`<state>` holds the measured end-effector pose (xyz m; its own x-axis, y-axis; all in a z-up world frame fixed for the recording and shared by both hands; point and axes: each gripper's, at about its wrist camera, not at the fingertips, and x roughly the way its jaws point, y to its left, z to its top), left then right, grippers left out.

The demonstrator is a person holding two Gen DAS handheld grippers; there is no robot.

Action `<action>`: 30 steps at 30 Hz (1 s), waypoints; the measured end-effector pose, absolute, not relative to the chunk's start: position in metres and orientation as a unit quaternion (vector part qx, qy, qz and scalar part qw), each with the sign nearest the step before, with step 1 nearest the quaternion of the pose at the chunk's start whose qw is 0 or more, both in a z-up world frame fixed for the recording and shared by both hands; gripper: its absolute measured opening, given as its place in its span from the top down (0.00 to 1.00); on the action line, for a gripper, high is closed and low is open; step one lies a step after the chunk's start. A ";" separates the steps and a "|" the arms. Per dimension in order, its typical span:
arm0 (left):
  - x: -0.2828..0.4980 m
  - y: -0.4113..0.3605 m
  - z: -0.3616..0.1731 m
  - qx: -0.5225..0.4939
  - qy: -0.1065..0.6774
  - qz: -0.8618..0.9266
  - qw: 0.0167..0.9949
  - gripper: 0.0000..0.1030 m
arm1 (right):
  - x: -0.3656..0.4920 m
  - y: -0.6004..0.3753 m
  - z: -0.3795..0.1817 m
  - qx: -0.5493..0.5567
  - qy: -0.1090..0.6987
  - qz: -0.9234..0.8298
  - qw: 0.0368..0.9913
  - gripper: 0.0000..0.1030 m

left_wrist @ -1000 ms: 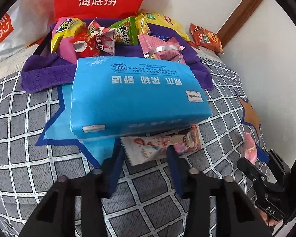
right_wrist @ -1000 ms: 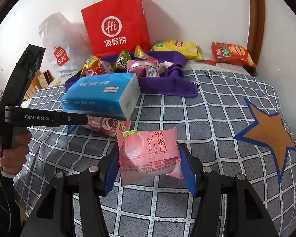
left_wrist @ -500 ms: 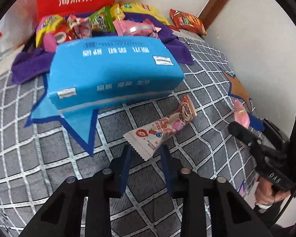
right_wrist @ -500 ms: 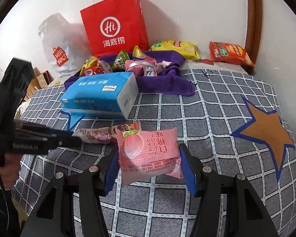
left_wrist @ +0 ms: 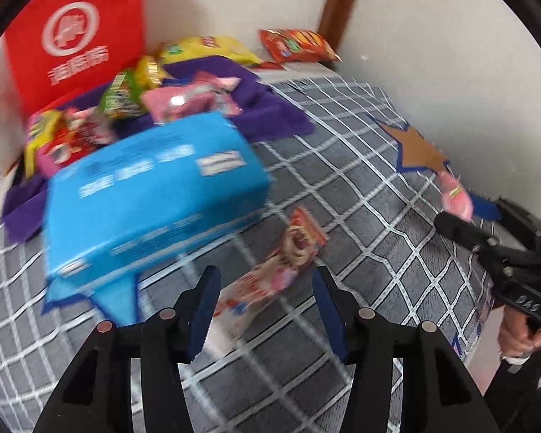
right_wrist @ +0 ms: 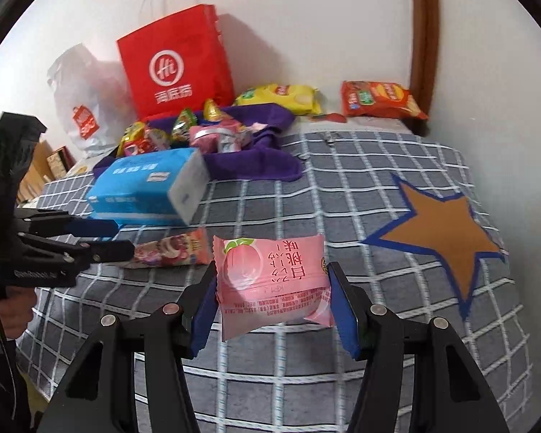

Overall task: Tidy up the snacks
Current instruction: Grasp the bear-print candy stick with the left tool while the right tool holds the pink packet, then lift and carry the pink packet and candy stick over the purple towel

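Our left hand-held gripper (left_wrist: 267, 301) has just spread, the long wrapper (left_wrist: 270, 281) lying loose mid-bed (left_wrist: 360, 187). Our right hand-held gripper (right_wrist: 270, 303) pinches the pink pack (right_wrist: 270, 281), presumably for the purple cloth (right_wrist: 267, 144) at the bed's far edge.

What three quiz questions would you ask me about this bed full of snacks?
1. Which thing is the right tool gripping? A) pink peach snack packet B) yellow chip bag C) red paper bag
2. True or false: the blue tissue pack sits inside the red paper bag.
3. What colour is the cloth under the snack pile?

Key: 1. A. 2. False, it lies on the checked bedcover. 3. Purple.
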<state>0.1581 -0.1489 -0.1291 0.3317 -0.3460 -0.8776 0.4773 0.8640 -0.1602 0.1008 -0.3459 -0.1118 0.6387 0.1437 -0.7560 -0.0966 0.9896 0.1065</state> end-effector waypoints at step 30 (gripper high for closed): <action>0.134 -0.103 -0.077 0.042 0.484 -0.219 0.846 0.83 | 0.100 -0.318 -0.081 0.015 0.397 0.060 0.916 0.45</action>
<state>0.1337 -0.1029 -0.0775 0.4367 -0.3291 -0.8373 0.4109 0.9009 -0.1398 0.1004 -0.3177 -0.0805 0.6775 0.1218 -0.7254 -0.0976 0.9924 0.0755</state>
